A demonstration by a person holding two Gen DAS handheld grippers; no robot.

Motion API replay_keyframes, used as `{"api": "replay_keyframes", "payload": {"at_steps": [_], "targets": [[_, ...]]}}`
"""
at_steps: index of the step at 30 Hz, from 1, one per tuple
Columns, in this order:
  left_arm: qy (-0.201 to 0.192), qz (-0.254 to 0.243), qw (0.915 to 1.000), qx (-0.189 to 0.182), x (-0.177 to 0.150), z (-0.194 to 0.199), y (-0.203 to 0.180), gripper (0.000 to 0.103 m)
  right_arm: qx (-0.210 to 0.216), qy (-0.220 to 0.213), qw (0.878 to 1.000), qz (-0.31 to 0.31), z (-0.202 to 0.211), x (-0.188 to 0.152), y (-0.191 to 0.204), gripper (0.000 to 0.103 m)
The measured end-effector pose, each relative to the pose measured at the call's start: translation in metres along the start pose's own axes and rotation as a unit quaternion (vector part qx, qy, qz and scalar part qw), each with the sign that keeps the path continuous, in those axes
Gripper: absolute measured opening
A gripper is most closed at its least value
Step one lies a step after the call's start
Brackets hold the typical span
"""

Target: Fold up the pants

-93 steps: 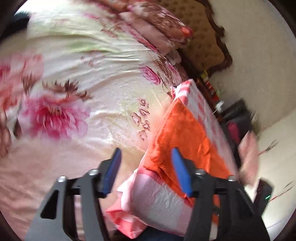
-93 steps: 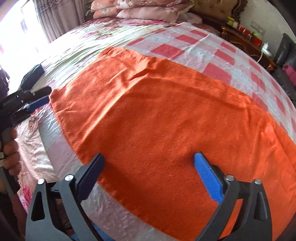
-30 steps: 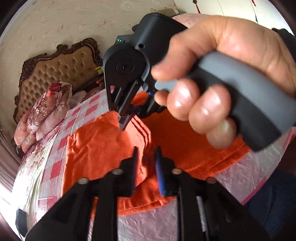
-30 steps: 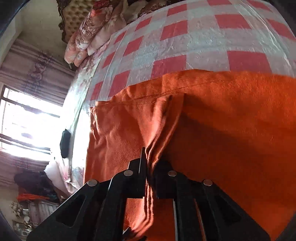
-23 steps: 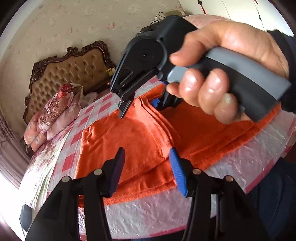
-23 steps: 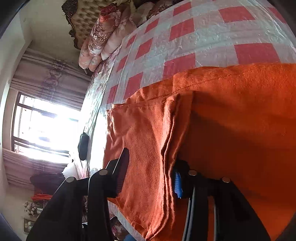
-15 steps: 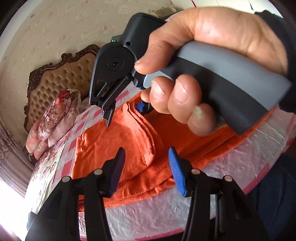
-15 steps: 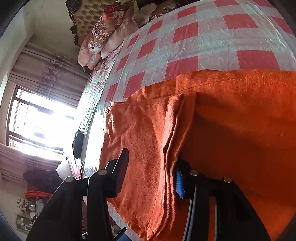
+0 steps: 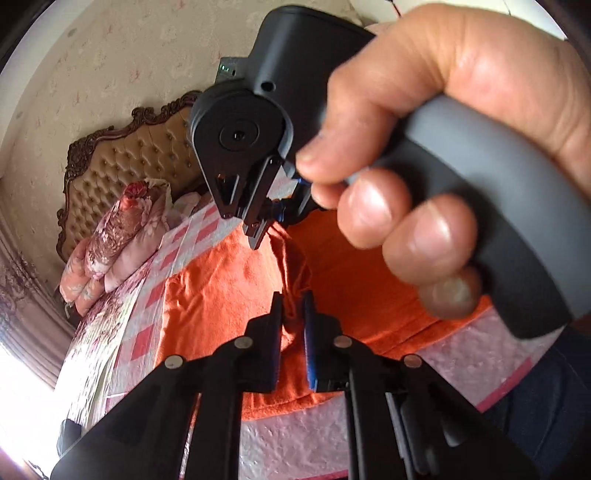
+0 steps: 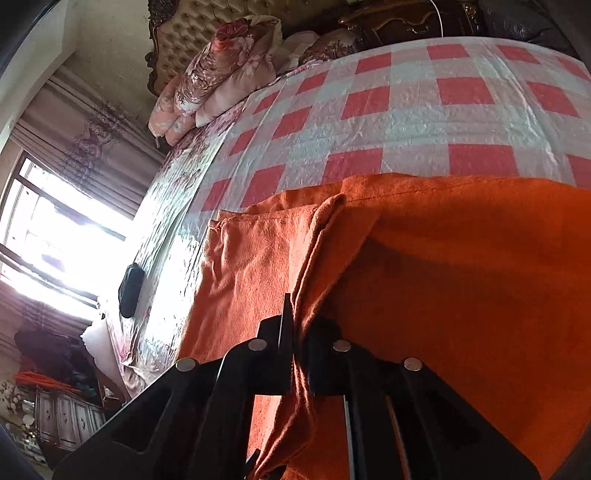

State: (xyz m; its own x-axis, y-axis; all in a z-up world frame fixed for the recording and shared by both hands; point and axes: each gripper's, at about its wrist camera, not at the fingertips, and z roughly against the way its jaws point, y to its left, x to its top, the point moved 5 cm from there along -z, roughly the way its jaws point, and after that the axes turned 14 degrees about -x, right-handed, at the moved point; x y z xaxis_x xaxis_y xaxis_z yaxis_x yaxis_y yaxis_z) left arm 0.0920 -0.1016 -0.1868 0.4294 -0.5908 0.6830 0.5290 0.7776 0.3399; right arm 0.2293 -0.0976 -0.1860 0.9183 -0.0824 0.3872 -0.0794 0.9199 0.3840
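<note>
The orange pants (image 9: 225, 291) lie spread on a red-and-white checked bedspread (image 10: 406, 122). My left gripper (image 9: 292, 306) is shut on a raised fold of the orange fabric near the bed's front edge. My right gripper (image 10: 299, 314) is shut on the same pinched ridge of the pants (image 10: 461, 266) a little farther along. In the left wrist view the right gripper's body (image 9: 255, 147) and the hand holding it fill the upper right, just beyond my left fingertips.
Floral pillows (image 10: 218, 70) lean against a tufted headboard (image 9: 122, 173) at the far end. A dark flat object (image 10: 129, 291) lies on the bed near the bright window side. A dark wooden nightstand (image 10: 406, 18) stands behind the bed.
Both grippers stood open over the fabric half a second ago; both have closed on the fold and pulled it up into a ridge.
</note>
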Motion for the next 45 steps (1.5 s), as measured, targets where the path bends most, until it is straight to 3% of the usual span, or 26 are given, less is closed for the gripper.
{"api": "replay_keyframes", "payload": {"at_steps": [11,21,25,27,28,30,33,34,36,38,40,43,45], "targets": [[-0.004,-0.028,0.9983,-0.051,0.013,-0.002,-0.048,0.011,-0.031,-0.016,0.999,-0.005,0.016,-0.012,-0.037,0.008],[0.011,-0.022,0.9972,-0.071,0.009,-0.021,-0.051,0.011,-0.088,-0.02,0.996,-0.015,0.002,0.001,-0.072,0.017],[0.012,-0.021,0.9963,-0.083,0.006,-0.024,-0.05,0.013,-0.134,-0.054,0.99,-0.011,0.008,0.01,-0.073,0.017],[0.007,-0.008,0.9952,-0.098,0.006,-0.022,-0.046,0.026,-0.179,-0.082,0.98,-0.003,0.013,0.014,-0.074,0.022],[0.002,-0.004,0.9945,-0.104,0.007,-0.019,-0.046,0.032,-0.198,-0.097,0.975,0.0,0.017,0.015,-0.076,0.035],[-0.021,0.006,0.9929,-0.117,0.007,-0.005,-0.041,0.057,-0.248,-0.137,0.959,0.002,0.034,0.016,-0.079,0.037],[-0.074,0.036,0.9929,-0.086,0.001,0.026,-0.016,0.06,-0.275,-0.183,0.944,0.007,0.066,0.008,-0.079,0.041],[-0.097,0.054,0.9913,-0.07,-0.002,0.037,-0.001,0.062,-0.283,-0.198,0.938,0.016,0.074,0.004,-0.073,0.048],[-0.125,0.109,0.9853,-0.039,-0.01,0.048,0.035,0.074,-0.304,-0.227,0.923,0.067,0.086,-0.014,-0.047,0.056],[-0.112,0.176,0.9779,-0.011,-0.022,0.045,0.076,0.074,-0.297,-0.225,0.922,0.103,0.082,-0.03,-0.024,0.064],[-0.078,0.211,0.9744,0.002,-0.034,0.035,0.101,0.072,-0.283,-0.204,0.927,0.137,0.065,-0.049,0.002,0.064],[-0.053,0.244,0.9673,-0.041,-0.047,0.025,0.119,0.05,-0.284,-0.176,0.929,0.16,0.043,-0.068,0.021,0.065],[-0.03,0.254,0.9646,-0.063,-0.054,0.014,0.122,0.024,-0.299,-0.149,0.929,0.162,0.029,-0.071,0.021,0.079]]}}
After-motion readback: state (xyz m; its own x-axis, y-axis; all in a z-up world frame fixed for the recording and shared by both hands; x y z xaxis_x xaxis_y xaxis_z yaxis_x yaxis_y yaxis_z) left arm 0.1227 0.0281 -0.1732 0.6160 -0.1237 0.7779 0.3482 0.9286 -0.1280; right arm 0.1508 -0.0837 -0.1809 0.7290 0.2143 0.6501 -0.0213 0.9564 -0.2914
